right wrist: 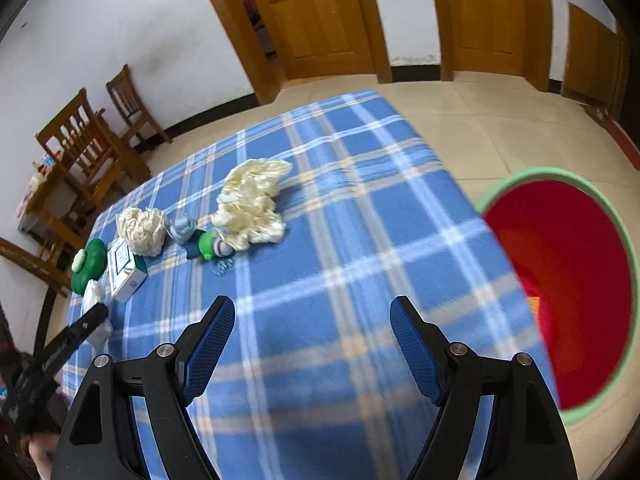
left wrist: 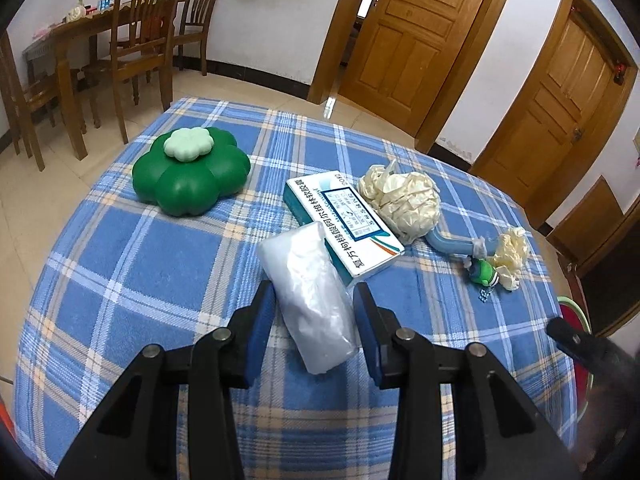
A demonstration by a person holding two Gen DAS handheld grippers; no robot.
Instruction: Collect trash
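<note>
Trash first: a crumpled plastic bag [left wrist: 310,300] lies near on the plaid tablecloth [left wrist: 120,280], between the left gripper [left wrist: 315,308]'s half-spread jaws, untouched I think; next, squeeze, lift; right gripper [right wrist: 312,344] wide, empty, beside the red bin [right wrist: 568,280].

Plastic bag [left wrist: 308,300] lies on tablecloth [left wrist: 120,280], nearest the left wrist camera; box [left wrist: 344,224] touches its far right side. Flower-shaped container [left wrist: 190,172] sits left of box, crumpled glove [left wrist: 404,200] just right of it. Bin [right wrist: 568,280] stands on floor [right wrist: 480,120] beside the table's right edge.
</note>
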